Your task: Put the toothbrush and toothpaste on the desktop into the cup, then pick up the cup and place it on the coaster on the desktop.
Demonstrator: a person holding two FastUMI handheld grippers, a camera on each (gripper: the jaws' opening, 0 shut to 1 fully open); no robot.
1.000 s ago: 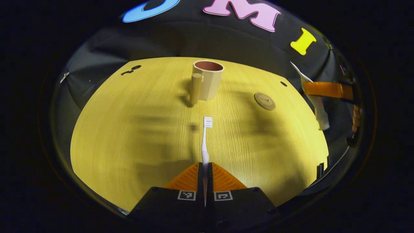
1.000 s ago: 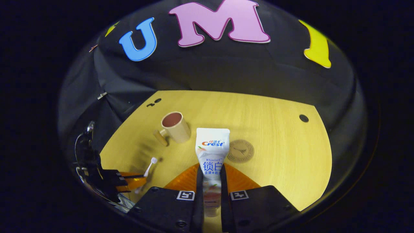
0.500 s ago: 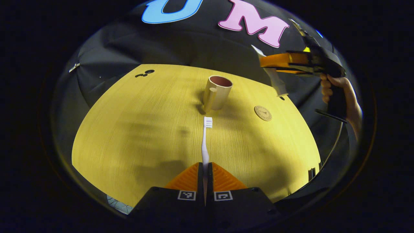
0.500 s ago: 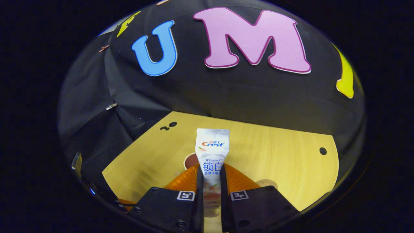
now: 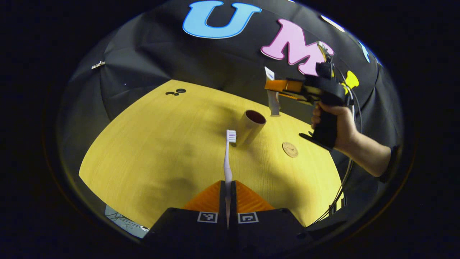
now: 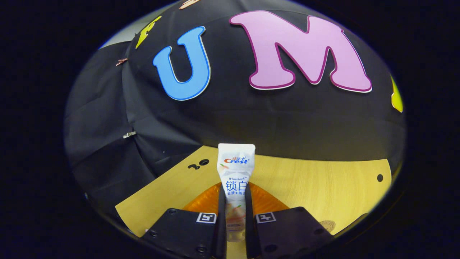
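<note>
My left gripper (image 5: 228, 187) is shut on the handle of a white toothbrush (image 5: 228, 158), whose bristled head points forward over the wooden desktop (image 5: 151, 144). Just beyond the bristles stands the beige cup (image 5: 250, 126) with its dark red inside. The round brown coaster (image 5: 290, 149) lies to its right. In the left gripper view, the right gripper (image 5: 276, 85) hangs above and behind the cup, held by a hand (image 5: 336, 124), with the toothpaste tube (image 5: 273, 99) pointing down. In the right gripper view, my right gripper (image 6: 235, 196) is shut on the white toothpaste tube (image 6: 235, 172). The coaster (image 6: 327, 225) peeks in at the lower right.
Small dark holes (image 5: 175, 92) mark the desktop's far left corner, and another hole (image 6: 380, 177) sits at the right edge. A cable (image 5: 343, 187) trails from the right gripper down past the desk's right edge. The black cloth wall (image 6: 230, 115) rises close behind the desk.
The right gripper has risen and moved left over the cup with the toothpaste; its view tilted up toward the wall. The left gripper has lifted back, so the cup looks smaller.
</note>
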